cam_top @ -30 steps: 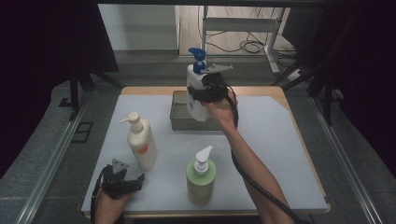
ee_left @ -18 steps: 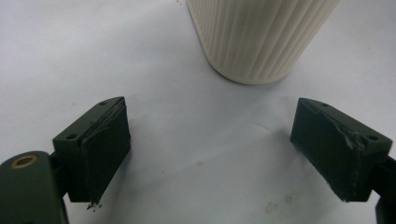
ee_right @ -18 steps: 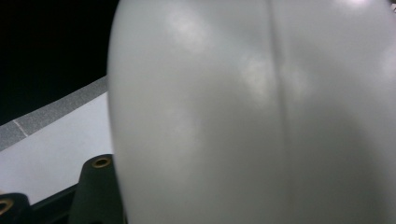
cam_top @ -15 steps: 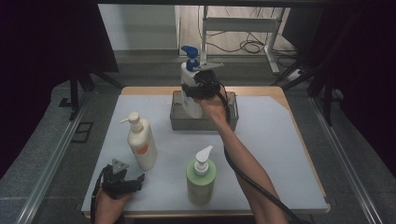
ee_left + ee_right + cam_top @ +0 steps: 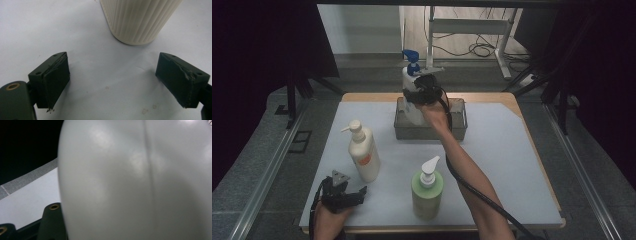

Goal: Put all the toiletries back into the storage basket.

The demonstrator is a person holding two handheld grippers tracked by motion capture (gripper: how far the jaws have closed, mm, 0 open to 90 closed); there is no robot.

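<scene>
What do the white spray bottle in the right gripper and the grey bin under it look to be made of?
White spray bottle with blue trigger head: probably smooth plastic, with soft highlights and a moulded seam. Rectangular grey bin: likely plastic or metal; its dull, see-through-looking walls leave that open.

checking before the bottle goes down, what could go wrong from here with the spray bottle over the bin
1. The right tongs hold the white spray bottle by its rounded, smooth body, so it might slip or twist.
2. It hangs at the grey bin's far left end; its base could catch the rim and tip.
3. The trailing cable passes near the green pump bottle and could nudge it.
</scene>
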